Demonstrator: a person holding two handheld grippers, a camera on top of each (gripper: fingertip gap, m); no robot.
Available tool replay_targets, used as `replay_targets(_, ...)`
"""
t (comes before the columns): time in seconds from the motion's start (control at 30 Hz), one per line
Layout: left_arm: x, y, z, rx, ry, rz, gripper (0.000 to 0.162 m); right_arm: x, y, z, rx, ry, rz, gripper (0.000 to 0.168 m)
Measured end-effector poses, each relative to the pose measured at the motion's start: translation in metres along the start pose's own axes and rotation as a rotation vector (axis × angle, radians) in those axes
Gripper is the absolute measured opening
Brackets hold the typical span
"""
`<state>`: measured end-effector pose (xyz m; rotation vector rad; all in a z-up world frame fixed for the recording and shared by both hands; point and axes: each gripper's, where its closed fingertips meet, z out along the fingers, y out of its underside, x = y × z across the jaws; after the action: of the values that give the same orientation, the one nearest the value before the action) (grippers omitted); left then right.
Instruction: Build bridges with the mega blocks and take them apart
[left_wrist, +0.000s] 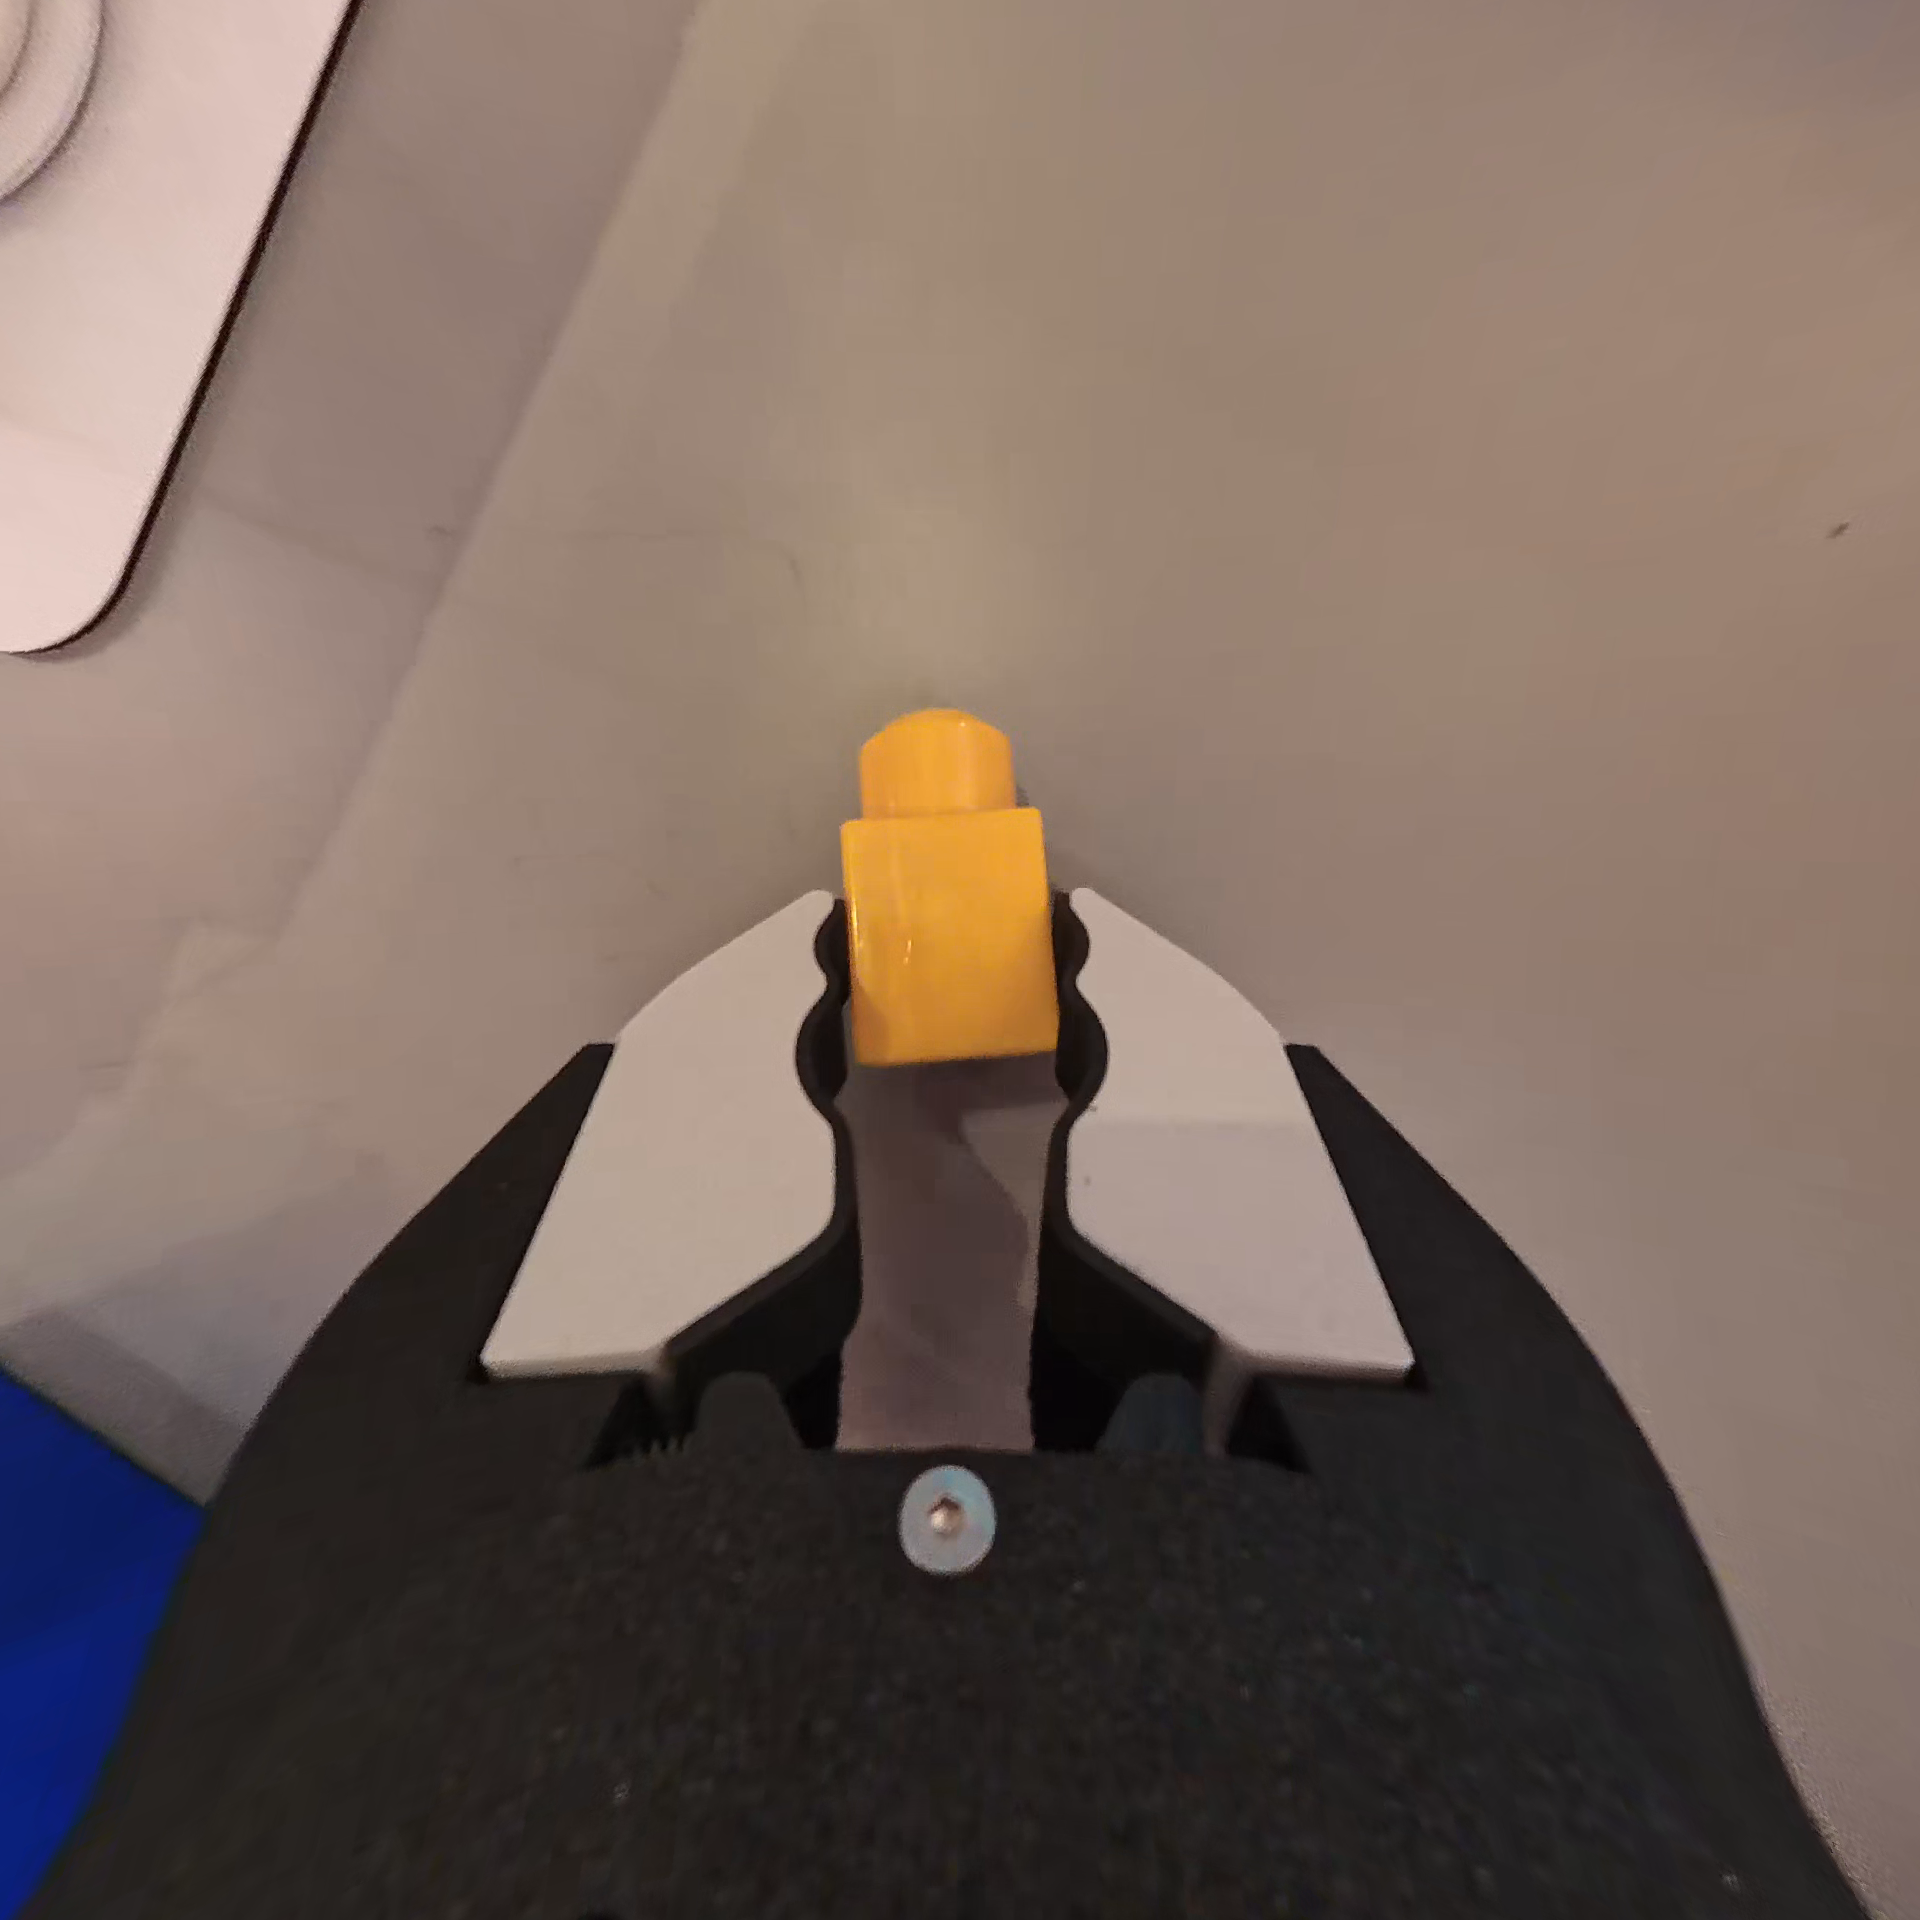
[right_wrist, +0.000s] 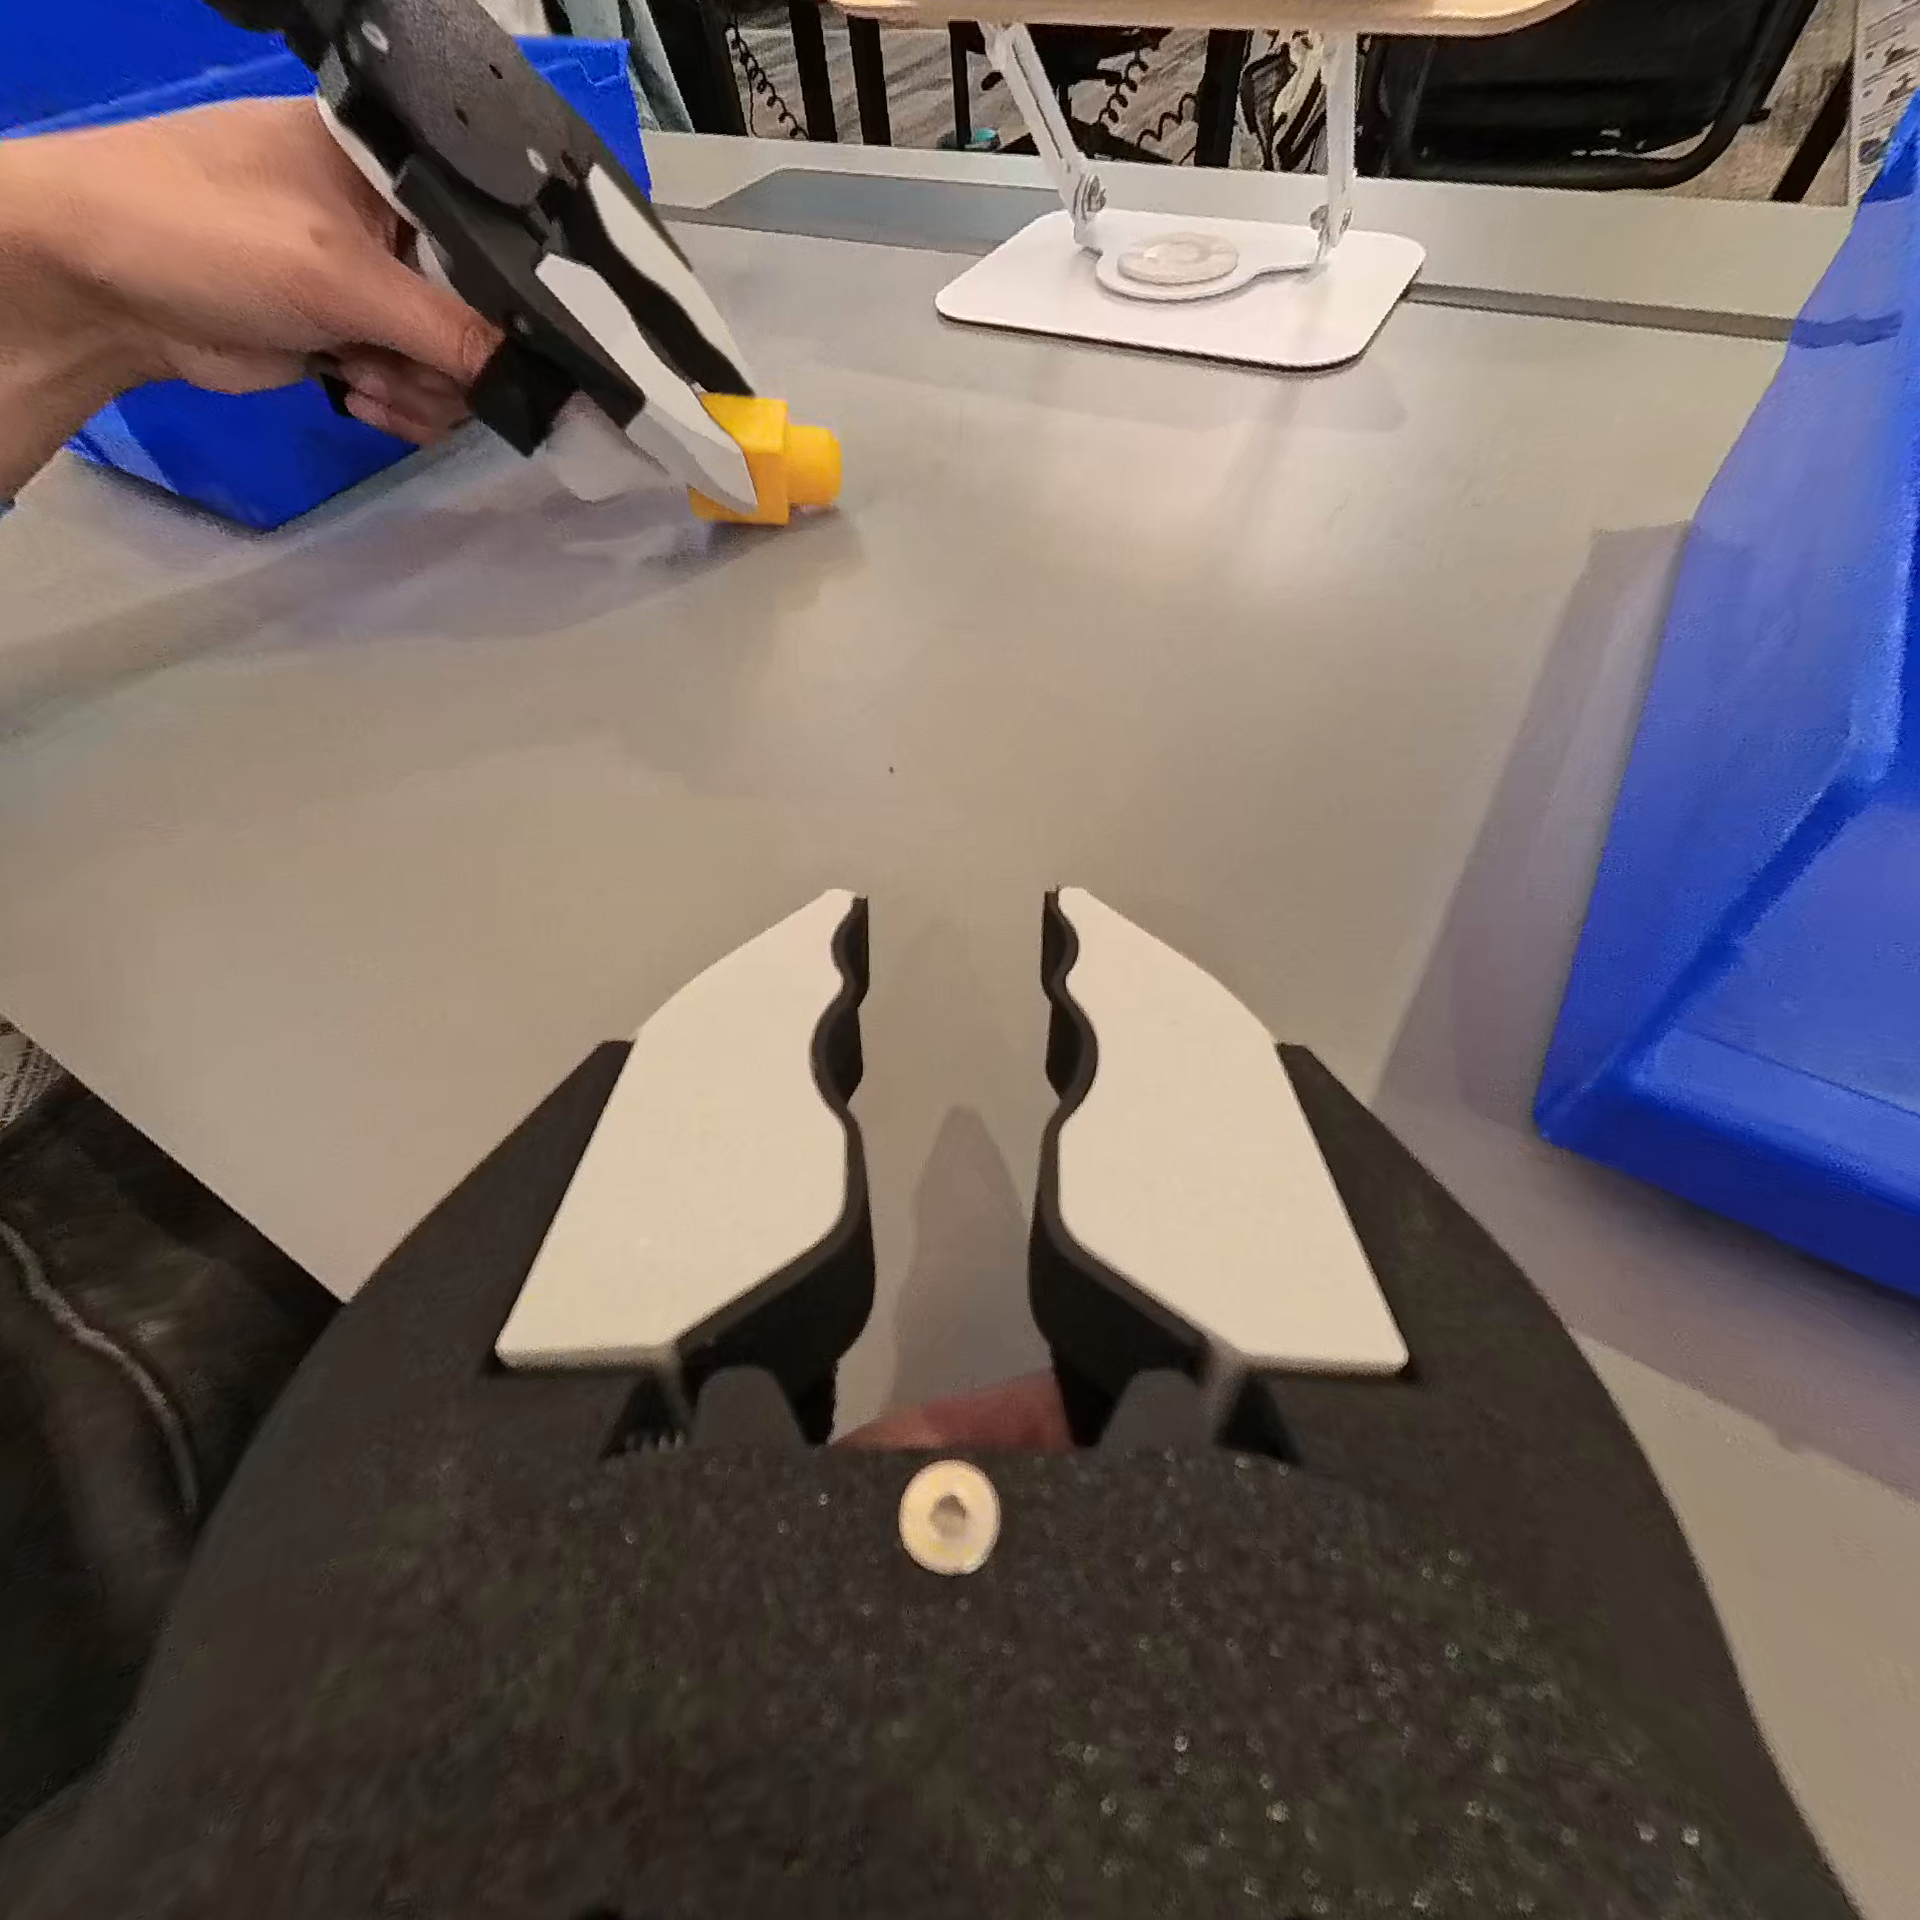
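While the left gripper (left_wrist: 951, 940) clamped a yellow block (left_wrist: 945, 945) between its fingertips, the block's single stud pointed away from the camera, out past the tips. In the right wrist view the same block (right_wrist: 774, 462) sat low over the grey table (right_wrist: 935, 675), its lower edge touching or nearly touching the surface; I could not tell which. A hand (right_wrist: 208, 270) held that gripper (right_wrist: 717, 457) from the left.

The right gripper (right_wrist: 954, 904) hung over the near part of the table, its jaws partly apart with nothing between them.

Between the two grippers lay a broad bare stretch of table. A blue bin (right_wrist: 1766, 831) walled the right side, its corner near the right gripper. Another blue bin (right_wrist: 239, 457) stood behind the left gripper. A white stand base (right_wrist: 1288, 312) rested near the far edge, well apart from the block.
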<state>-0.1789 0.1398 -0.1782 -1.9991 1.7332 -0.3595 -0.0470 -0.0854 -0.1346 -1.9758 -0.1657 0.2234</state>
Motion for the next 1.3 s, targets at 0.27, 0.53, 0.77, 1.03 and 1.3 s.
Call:
replay_targets(0.27, 0.006, 0.006, -0.003, 0.038, -0.023, -0.048, 0.060, -0.001, -0.001, 0.000, 0.003, -0.008, 0.008, 0.031)
replay_targets(0.53, 0.031, 0.043, -0.124, 0.332, -0.175, -0.256, 0.062, -0.002, 0.000, 0.002, -0.003, -0.024, 0.034, 0.031)
replay_targets(0.77, 0.017, 0.124, -0.206, 0.486, -0.298, -0.607, 0.062, -0.008, 0.001, 0.005, -0.013, -0.049, 0.031, 0.031)
replay_targets(1.03, -0.103, 0.126, -0.193, 0.294, -0.459, -0.498, 0.068, -0.012, 0.002, 0.003, -0.010, -0.040, -0.003, 0.031)
replay_targets(1.3, -0.196, 0.126, -0.118, 0.042, -0.318, -0.321, 0.070, -0.009, 0.005, 0.003, -0.020, 0.007, -0.030, 0.031)
